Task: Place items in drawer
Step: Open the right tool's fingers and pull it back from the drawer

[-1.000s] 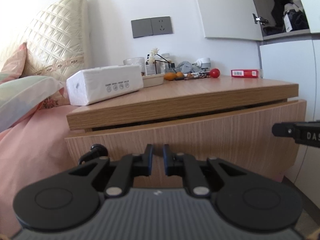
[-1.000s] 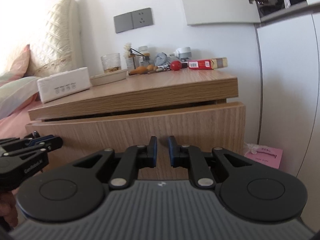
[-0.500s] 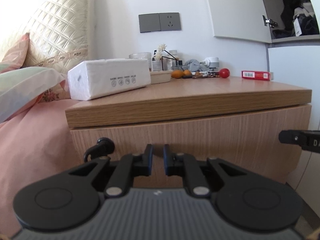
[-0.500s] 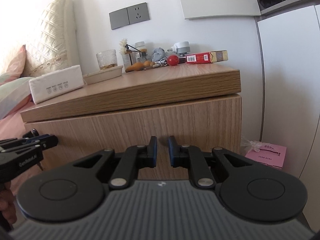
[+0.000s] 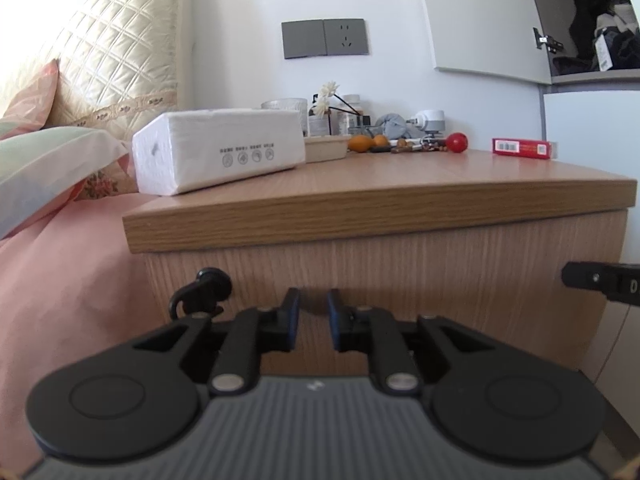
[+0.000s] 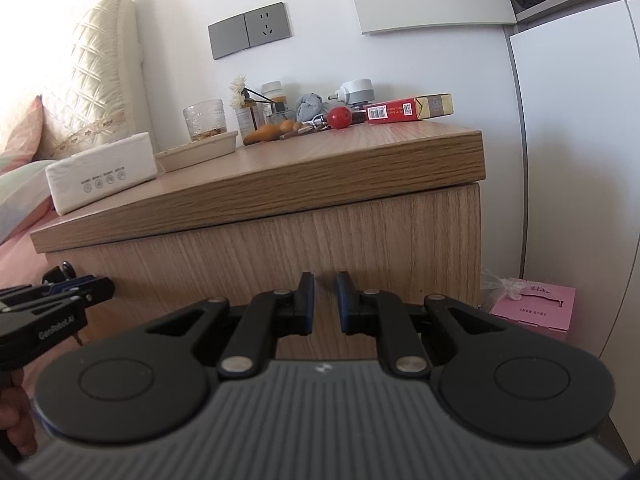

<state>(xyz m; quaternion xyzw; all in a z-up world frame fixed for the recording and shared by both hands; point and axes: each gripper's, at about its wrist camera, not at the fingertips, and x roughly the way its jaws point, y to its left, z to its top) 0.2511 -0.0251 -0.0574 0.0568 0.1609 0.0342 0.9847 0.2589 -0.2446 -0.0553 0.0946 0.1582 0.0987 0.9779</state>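
Observation:
The wooden nightstand's drawer front (image 5: 400,268) (image 6: 280,264) sits flush under the top, closed. My left gripper (image 5: 313,316) is close to the drawer front, fingers nearly together, holding nothing. My right gripper (image 6: 325,300) is also close to the drawer front, further right, fingers nearly together and empty. On the top lie a white tissue pack (image 5: 218,150) (image 6: 100,172), a red ball (image 5: 457,143) (image 6: 340,117), a red box (image 5: 522,147) (image 6: 408,109) and small orange items (image 5: 362,142).
A pink bed (image 5: 68,280) with pillows is at the left. White cabinet doors (image 6: 576,160) stand at the right, with a pink box (image 6: 536,312) on the floor. A tray (image 6: 196,153), a glass and bottles crowd the back of the top.
The drawer, slightly open a second ago, has been pushed shut. Both grippers have moved forward and lower, towards the drawer front.

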